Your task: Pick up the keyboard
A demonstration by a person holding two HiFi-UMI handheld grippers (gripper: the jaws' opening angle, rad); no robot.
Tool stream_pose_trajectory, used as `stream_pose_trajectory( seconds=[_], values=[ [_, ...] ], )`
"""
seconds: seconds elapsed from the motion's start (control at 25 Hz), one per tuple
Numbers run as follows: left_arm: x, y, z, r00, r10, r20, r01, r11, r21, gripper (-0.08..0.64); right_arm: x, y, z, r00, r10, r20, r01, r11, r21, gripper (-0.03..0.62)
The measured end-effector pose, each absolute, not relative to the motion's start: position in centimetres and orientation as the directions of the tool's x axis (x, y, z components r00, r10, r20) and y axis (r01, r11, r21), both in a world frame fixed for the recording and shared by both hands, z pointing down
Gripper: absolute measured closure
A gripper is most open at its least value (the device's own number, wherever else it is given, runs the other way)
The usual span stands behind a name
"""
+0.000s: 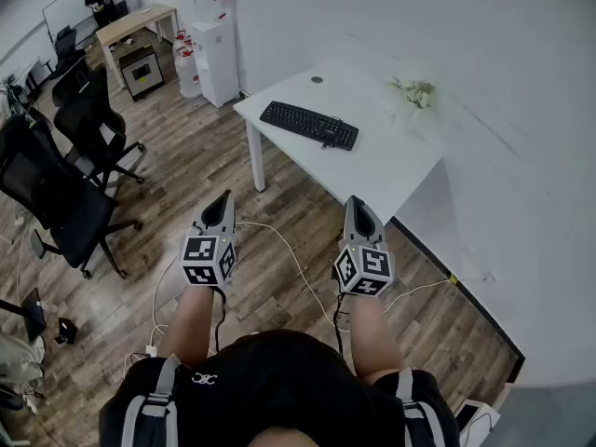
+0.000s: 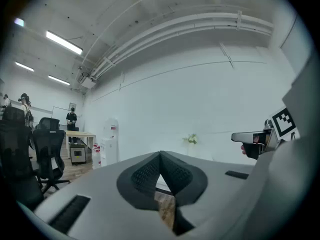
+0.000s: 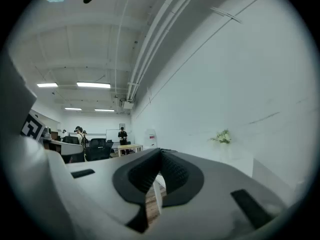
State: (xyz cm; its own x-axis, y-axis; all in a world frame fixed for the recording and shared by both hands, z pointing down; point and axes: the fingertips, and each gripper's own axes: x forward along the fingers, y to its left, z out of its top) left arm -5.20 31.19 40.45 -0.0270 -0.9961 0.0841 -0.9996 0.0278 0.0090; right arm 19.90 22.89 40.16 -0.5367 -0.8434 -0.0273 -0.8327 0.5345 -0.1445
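Observation:
A black keyboard (image 1: 309, 124) lies on a white table (image 1: 372, 166) against the wall, some way ahead of me. My left gripper (image 1: 223, 199) and right gripper (image 1: 355, 203) are held level over the wooden floor, short of the table's near edge. Both are shut with nothing between their jaws. In the left gripper view the left gripper (image 2: 160, 154) has its pads meeting, and the right gripper's body shows at the right edge. In the right gripper view the right gripper (image 3: 160, 151) is likewise closed. The keyboard is hidden behind the jaws in both gripper views.
A small bunch of white flowers (image 1: 415, 92) stands at the table's far side. Black office chairs (image 1: 65, 170) stand at the left. A water dispenser (image 1: 214, 49) and a wooden desk (image 1: 138, 21) with a person behind it are at the back. Cables (image 1: 289, 259) trail over the floor.

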Motion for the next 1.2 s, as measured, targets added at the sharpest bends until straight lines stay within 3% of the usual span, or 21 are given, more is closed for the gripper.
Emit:
stream_pose_trajectory(
  seconds=[0.6, 1.2],
  values=[
    [-8.0, 31.8, 40.2, -0.05, -0.997, 0.056, -0.998, 0.053, 0.041, 0.545, 17.2, 23.4, 39.2, -0.53, -0.846, -0.061, -0.835, 0.533, -0.138, 0.588],
    [-11.5, 33.6, 41.7, 0.043, -0.998, 0.051, -0.999, -0.041, 0.029, 0.545, 13.3, 27.0, 41.2, -0.494, -0.868, -0.043, -0.858, 0.495, -0.135, 0.588]
  ],
)
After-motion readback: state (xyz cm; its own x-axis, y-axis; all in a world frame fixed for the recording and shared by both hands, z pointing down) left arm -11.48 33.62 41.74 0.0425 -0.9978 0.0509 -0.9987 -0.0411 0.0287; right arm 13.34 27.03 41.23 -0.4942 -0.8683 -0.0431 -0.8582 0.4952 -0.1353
